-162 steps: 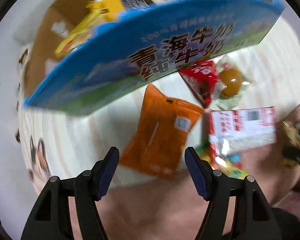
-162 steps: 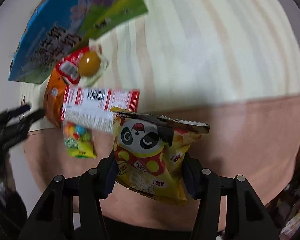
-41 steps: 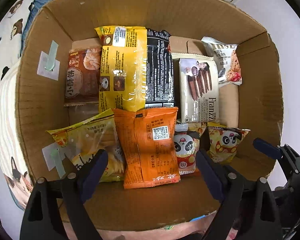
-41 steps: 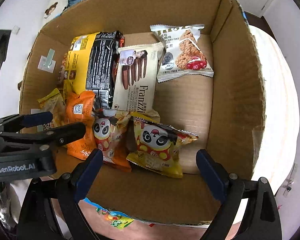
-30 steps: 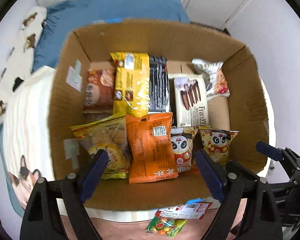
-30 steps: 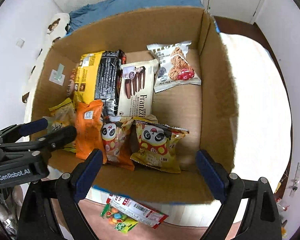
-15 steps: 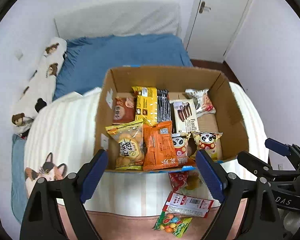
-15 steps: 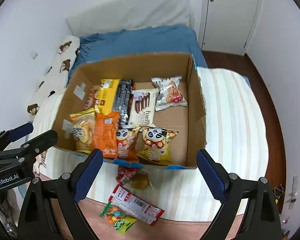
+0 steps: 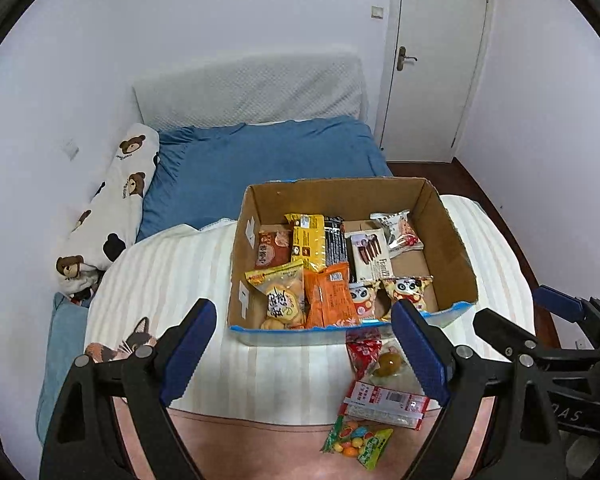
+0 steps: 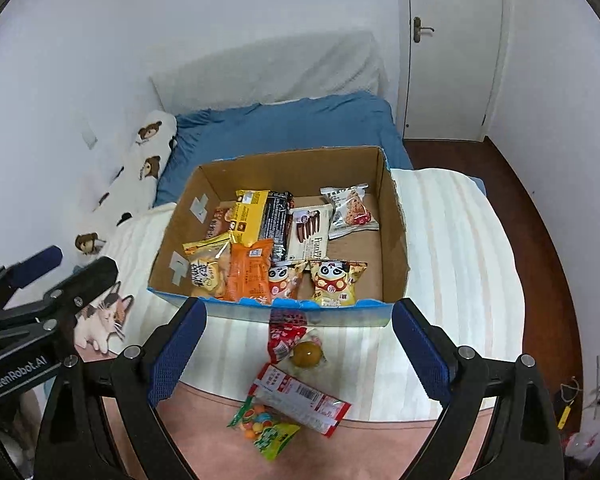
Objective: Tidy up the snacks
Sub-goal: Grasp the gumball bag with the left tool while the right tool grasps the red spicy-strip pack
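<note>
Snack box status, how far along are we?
Mostly done: about nine packets lie in the box, among them the orange pack and two panda bags. Nothing in hand: left gripper and right gripper are both open and empty. Left in front of the box: red packet, egg pack, white-red pack, candy bag.

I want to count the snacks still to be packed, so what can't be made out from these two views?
- Red packet: its far end is hidden by the cardboard box front wall, both views.
- Egg-like snack: partly hidden by the left gripper finger, left view.
- Snacks under the orange packet: overlapped, uncountable.
- Packet text: too small.
</note>
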Available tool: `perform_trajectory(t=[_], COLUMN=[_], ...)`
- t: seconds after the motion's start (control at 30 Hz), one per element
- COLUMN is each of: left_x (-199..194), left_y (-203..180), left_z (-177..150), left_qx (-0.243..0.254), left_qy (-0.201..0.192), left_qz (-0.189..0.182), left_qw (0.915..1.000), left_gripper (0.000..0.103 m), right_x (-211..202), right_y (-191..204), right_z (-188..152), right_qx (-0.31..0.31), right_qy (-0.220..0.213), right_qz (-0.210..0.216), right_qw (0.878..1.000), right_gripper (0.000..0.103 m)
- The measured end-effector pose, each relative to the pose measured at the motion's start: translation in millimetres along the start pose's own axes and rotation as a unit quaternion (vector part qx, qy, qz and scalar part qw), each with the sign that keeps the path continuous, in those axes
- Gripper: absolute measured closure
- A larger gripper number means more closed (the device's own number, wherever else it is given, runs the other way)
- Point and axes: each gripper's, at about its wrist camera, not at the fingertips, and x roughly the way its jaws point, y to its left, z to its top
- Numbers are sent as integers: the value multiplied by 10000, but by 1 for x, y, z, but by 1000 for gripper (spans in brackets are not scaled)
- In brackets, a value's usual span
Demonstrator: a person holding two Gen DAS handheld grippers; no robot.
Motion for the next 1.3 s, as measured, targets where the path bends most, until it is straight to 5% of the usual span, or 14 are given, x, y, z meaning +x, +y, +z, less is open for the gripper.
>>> perform_trajectory(t=[0.17,0.27,0.33,0.4,0.5,0.53,0.63,0.77,0.8,0.87,1.07,1.23,1.3], left_x=[13,42,70,101,150,169,196,226,228,225,202,188,185], left_y=[2,3,5,5,6,7,2,-8,-7,-9,-8,7,7], left_z=[-30,-64,-90,-120,-164,-181,-207,-227,-229,-227,-222,-230,-232], left_qx=[-111,-266,-446,-768,-1579,-2042,-2857,-3402,-3491,-3283,-1920,-1363,-1152], left_qy=[309,825,1368,1980,2982,3300,3728,4077,4011,3852,3614,3390,3314], left_qz=[29,85,13,-244,-836,-1115,-1490,-1560,-1472,-1248,-784,-240,-83], left_qw=[9995,9962,9896,9769,9376,9149,8702,8329,8340,8534,9091,9306,9364], left_gripper=[13,13,13,14,14,14,15,17,20,41,48,48,48], right_x=[2,22,43,66,92,100,119,138,144,155,195,233,237], right_y=[-17,-31,-37,-42,-51,-54,-59,-52,-48,-35,7,33,34], right_z=[-27,-57,-76,-95,-118,-123,-130,-130,-130,-128,-131,-154,-159], right_qx=[334,488,458,428,388,380,255,-265,-471,-982,-2265,-2920,-2922], right_qy=[229,582,931,1326,1695,1820,2074,2225,2256,2298,2517,2983,2933], right_qz=[265,296,376,343,258,227,168,107,100,104,231,251,85], right_qw=[9988,9967,9939,9897,9844,9823,9778,9745,9730,9682,9407,9083,9102], right_gripper=[7,10,39,47,47,47,38,31,31,31,31,31,32])
